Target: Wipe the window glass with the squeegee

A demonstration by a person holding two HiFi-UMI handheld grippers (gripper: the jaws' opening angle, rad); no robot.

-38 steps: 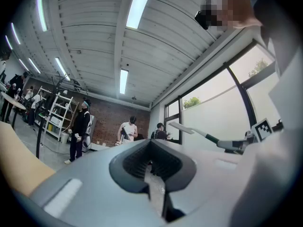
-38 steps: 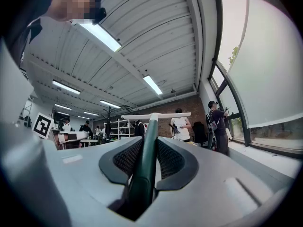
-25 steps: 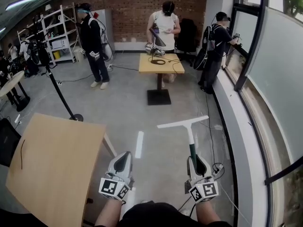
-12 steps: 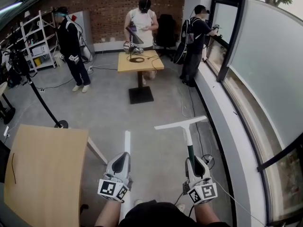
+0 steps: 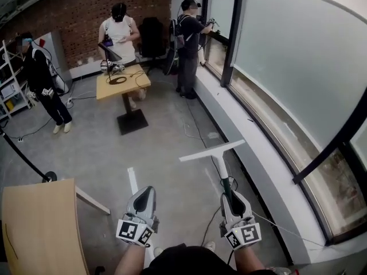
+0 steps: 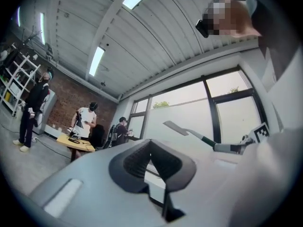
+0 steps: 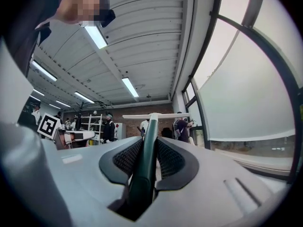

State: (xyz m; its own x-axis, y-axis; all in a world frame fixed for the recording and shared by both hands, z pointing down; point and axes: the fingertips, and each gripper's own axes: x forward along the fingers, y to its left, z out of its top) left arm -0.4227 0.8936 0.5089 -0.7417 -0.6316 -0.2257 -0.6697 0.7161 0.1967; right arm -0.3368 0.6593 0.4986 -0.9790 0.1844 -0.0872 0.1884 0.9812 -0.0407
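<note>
A squeegee with a white blade (image 5: 212, 151) and a dark green handle (image 5: 227, 183) points up and away from me in the head view. My right gripper (image 5: 230, 198) is shut on that handle. In the right gripper view the handle (image 7: 147, 164) runs between the closed jaws, with the blade (image 7: 156, 116) across its top. My left gripper (image 5: 147, 195) hangs beside it, shut and empty; its jaws meet with nothing between them in the left gripper view (image 6: 152, 163). The frosted window glass (image 5: 292, 56) stands to the right, apart from the blade.
A pale sill ledge (image 5: 252, 153) runs under the window. A wooden table (image 5: 40, 228) sits at lower left, a small table (image 5: 123, 80) farther off. Three people stand at the back, one (image 5: 188, 44) at the window. A cable (image 5: 211, 217) lies on the floor.
The view has swung right, so the window now fills the right side and the tables have slid left. Both grippers keep their places, and the squeegee stays in the right one.
</note>
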